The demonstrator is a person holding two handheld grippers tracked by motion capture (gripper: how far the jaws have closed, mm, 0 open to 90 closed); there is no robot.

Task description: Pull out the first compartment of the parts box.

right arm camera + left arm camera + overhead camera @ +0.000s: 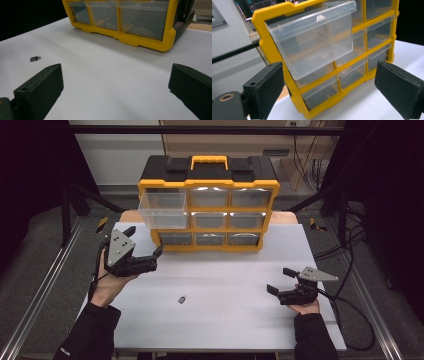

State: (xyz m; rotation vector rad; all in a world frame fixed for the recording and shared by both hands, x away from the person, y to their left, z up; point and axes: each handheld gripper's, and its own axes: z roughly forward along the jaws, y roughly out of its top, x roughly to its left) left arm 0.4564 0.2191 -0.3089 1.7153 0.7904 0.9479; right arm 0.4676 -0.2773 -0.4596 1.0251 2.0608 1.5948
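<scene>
Top-left drawer [163, 209] pulled out; both grippers [145, 240] [281, 280] wide and empty, so grasping the small part [182, 299] likely follows

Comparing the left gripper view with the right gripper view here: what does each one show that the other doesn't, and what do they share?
Left gripper view alone: the pulled-out clear drawer at the organizer's top corner, hanging forward of the frame, and a monitor edge behind. Right gripper view alone: the small dark part lying on the table, apart from everything. Both share the yellow drawer organizer with its closed clear drawers, the white table, and each gripper's own jaws standing wide apart, holding nothing.
</scene>
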